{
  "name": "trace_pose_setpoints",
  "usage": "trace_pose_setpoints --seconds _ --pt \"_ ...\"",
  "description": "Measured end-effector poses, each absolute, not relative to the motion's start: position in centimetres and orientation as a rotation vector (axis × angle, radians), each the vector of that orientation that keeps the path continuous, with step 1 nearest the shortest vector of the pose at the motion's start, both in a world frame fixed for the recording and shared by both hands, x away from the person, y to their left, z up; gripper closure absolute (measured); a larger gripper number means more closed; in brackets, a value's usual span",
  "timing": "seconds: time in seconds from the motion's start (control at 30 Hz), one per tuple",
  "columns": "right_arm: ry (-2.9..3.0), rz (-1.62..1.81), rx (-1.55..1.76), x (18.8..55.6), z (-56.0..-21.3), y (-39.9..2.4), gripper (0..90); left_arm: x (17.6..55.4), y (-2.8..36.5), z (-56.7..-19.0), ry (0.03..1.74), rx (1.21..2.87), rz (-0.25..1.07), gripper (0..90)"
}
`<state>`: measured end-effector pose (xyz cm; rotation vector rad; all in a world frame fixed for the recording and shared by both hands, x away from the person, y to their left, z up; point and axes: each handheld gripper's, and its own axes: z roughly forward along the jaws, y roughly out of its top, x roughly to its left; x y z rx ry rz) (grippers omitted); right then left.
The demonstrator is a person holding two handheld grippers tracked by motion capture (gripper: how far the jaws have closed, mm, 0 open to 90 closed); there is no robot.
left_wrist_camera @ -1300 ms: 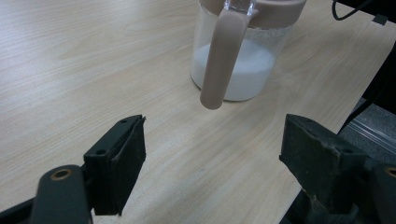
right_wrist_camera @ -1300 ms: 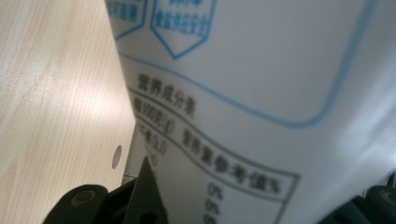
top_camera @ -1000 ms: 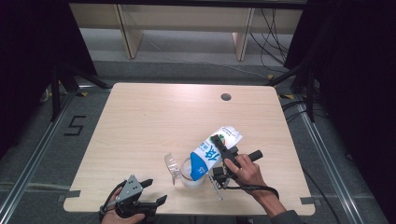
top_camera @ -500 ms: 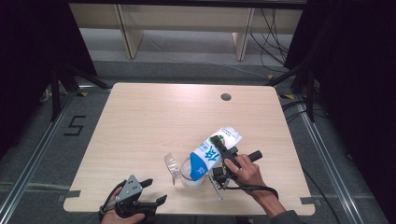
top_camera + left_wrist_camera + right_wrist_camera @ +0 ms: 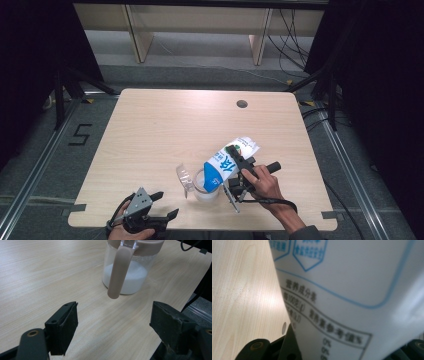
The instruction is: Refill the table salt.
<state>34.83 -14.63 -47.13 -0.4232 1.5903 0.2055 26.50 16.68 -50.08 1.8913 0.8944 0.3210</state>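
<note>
Wooden table (image 5: 150, 130): broad bare top ahead and to your left; pitcher (image 5: 207, 187) sits near the front edge. Your right gripper (image 5: 235, 167): jaws clamped on the milk carton (image 5: 227, 162), tilted spout-down over the pitcher. Your left gripper (image 5: 162, 205): jaws wide apart, holding nothing, resting low at the front edge.

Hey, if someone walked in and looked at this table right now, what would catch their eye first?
Most likely the blue and white carton, tipped steeply over the clear pitcher near the table's front edge, clamped in the right gripper. The pitcher holds white contents low down and has a brownish handle. The left gripper rests open at the front left corner, holding nothing.
</note>
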Motion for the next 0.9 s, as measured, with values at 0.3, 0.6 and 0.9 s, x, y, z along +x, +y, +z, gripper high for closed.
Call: trace_pose_setpoints --seconds 0.3,0.6,0.9 --pt "1.612 0.231 -0.402 34.83 -47.16 -14.69 69.6 26.48 16.69 -50.06 0.896 1.893 0.323 21.7" --pt "1.647 0.268 -0.348 34.95 -46.84 -15.09 69.7 26.5 16.6 -50.12 0.899 1.884 0.319 21.7" --pt "1.653 0.257 -0.363 34.95 -46.53 -15.04 69.7 26.52 16.62 -50.13 0.897 1.885 0.318 21.6"
